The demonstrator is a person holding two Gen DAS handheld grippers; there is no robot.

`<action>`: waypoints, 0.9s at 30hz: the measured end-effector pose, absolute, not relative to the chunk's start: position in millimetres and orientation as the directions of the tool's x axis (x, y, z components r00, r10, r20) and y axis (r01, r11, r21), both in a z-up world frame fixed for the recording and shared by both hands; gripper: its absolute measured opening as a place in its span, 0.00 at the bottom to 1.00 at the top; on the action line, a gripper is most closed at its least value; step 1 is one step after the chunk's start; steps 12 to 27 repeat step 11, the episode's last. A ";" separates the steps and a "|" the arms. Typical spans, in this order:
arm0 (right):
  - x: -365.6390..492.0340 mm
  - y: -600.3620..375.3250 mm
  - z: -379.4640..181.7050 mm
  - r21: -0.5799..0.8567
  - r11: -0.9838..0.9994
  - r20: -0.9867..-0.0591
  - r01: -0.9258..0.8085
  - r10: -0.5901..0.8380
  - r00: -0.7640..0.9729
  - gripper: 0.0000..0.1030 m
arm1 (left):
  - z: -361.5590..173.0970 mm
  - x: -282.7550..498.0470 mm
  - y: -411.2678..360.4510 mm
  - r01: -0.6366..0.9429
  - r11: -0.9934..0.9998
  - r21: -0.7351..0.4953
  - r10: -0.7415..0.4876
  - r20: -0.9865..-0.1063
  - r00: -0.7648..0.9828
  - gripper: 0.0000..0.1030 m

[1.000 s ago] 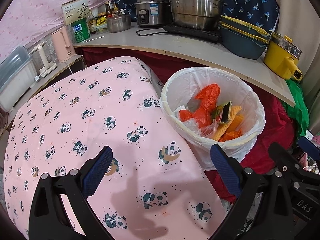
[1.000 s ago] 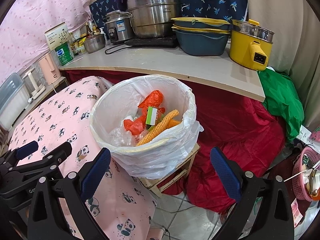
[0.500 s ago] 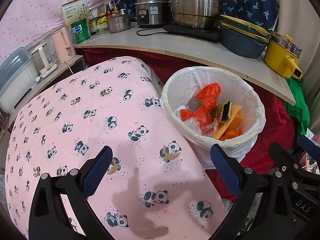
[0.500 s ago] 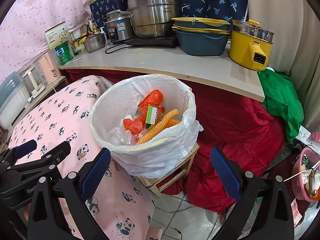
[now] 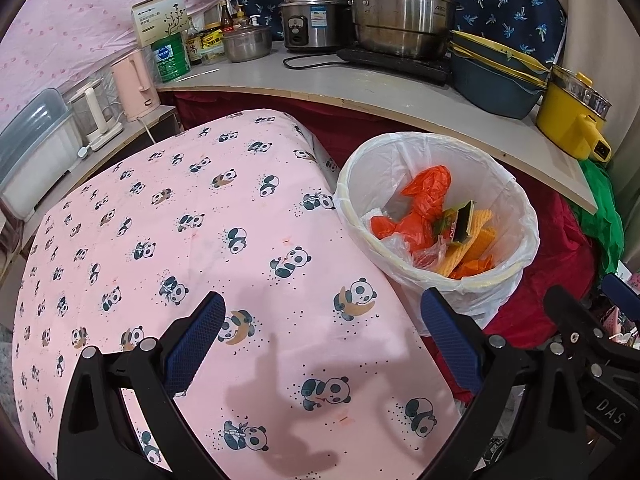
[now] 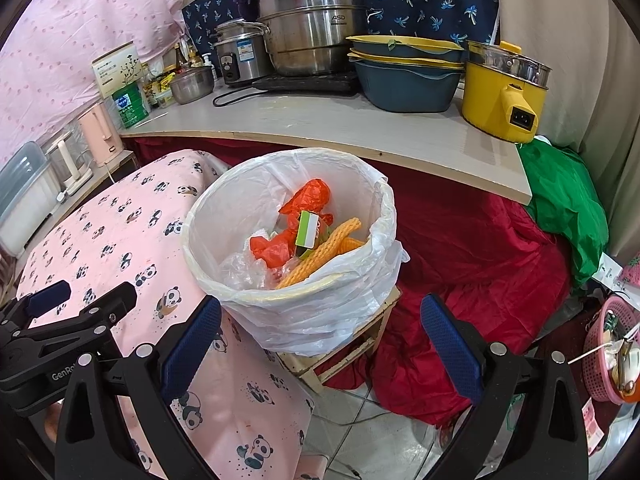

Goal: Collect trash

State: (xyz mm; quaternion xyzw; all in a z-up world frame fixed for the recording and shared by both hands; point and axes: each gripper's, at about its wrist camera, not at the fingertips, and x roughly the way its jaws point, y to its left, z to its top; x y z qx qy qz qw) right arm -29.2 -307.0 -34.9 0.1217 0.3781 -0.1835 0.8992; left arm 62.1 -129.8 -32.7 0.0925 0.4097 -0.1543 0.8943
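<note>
A white bin lined with a thin plastic bag stands just beside the right edge of a table covered in a pink cloth printed with pandas. Seen from the right wrist camera, the bin rests on a small wooden stool over a tiled floor. Inside the bin lie a crumpled orange plastic bag, a small green and white carton propped upright among the rubbish, yellow foam netting leaning against the near rim, and some clear plastic film. The left gripper hovers over the pink cloth with its blue-padded jaws spread wide and nothing between them; the cloth beneath it is bare. The right gripper hangs in front of the bin, low at its near side, its jaws likewise wide apart and empty. The left tool's black frame shows at the left edge of the right camera's view. Behind the bin a pale counter holds steel pots, stacked blue basins and a yellow electric pot. Red fabric drapes below the counter, with green fabric to its right.
</note>
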 end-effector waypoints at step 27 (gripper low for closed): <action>-24.7 -295.9 -32.6 0.070 0.909 -0.725 0.410 -0.236 0.647 0.93 | -32.6 65.1 -118.7 0.315 0.949 0.023 -0.189 -0.757 0.625 0.91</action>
